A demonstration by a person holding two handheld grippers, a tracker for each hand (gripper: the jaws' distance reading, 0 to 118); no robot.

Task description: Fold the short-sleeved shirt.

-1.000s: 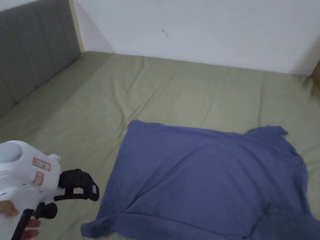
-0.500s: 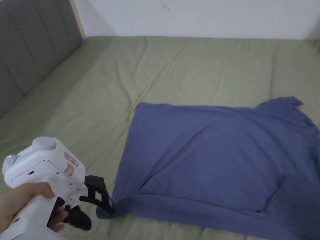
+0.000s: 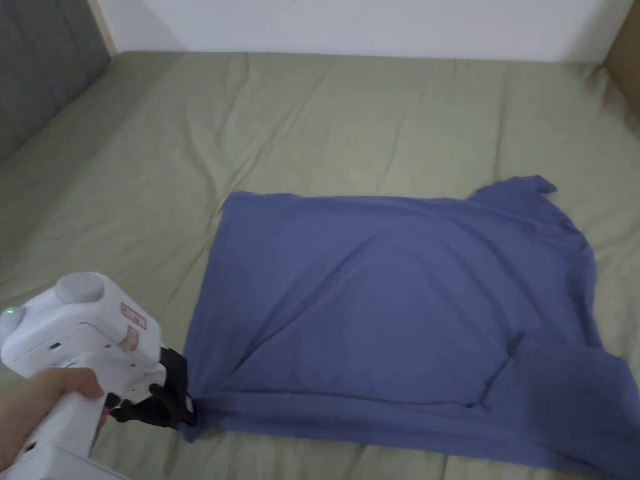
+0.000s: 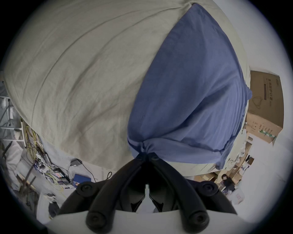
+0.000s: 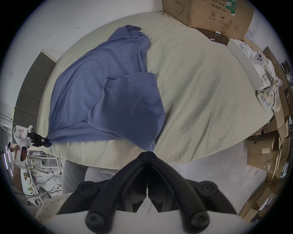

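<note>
A blue short-sleeved shirt [image 3: 387, 300] lies spread on a bed with a pale green sheet [image 3: 350, 119], its length running from left to right in the head view. One sleeve [image 3: 519, 187] points toward the far wall, and the near sleeve [image 3: 562, 394] lies folded over the body of the shirt close to the near edge of the bed. The left hand-held gripper [image 3: 187, 415] is at the near left corner of the shirt; in the left gripper view its jaws are pressed together on this corner [image 4: 145, 150], and the cloth is bunched into small folds there. A hand [image 3: 44, 400] holds the white body of this gripper. The right hand-held gripper [image 5: 147, 154] is at the other near corner of the shirt, which hangs over the edge of the bed; its jaws are closed, with the tip of the cloth [image 5: 149, 147] meeting them, but I cannot tell for sure that both jaws press on it. The right gripper view also shows the left hand-held gripper [image 5: 47, 143] farther off, pulling its corner tight. Cardboard boxes [image 5: 210, 14] stand beside the bed.
</note>
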